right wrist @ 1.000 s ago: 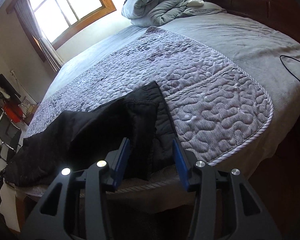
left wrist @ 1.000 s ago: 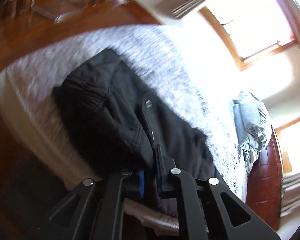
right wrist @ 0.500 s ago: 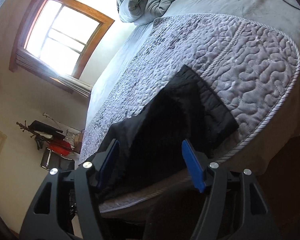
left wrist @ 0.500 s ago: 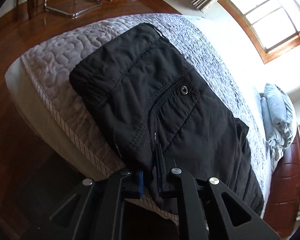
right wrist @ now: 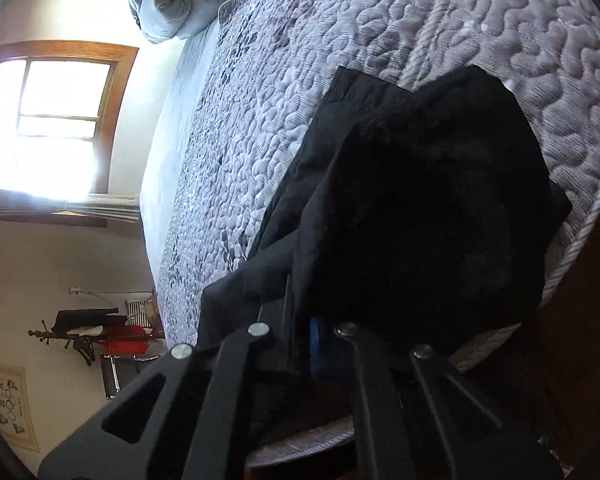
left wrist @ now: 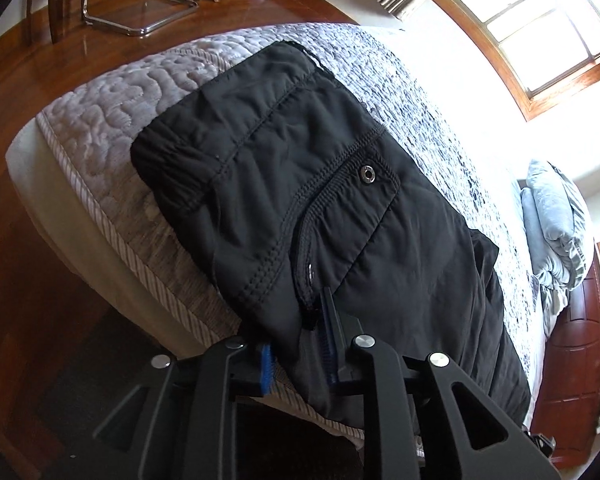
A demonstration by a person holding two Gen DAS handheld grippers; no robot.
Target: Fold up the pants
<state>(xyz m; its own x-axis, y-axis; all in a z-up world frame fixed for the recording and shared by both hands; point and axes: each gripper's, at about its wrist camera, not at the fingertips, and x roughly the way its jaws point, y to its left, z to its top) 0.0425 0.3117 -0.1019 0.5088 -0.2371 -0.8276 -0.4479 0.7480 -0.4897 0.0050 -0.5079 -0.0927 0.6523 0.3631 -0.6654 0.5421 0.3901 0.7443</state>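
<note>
Left gripper [left wrist: 296,344] opening, pants [left wrist: 320,184] edge between pads at frame bottom; right gripper [right wrist: 300,336] pinching pants [right wrist: 420,220] on bed [right wrist: 284,92].

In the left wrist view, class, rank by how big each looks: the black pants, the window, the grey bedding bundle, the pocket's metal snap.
1. Black pants
2. Window
3. Grey bedding bundle, farther off, so its true size is unsure
4. Metal snap

Black pants [left wrist: 340,208], grey squiggle-quilted bedspread [left wrist: 112,120]
</note>
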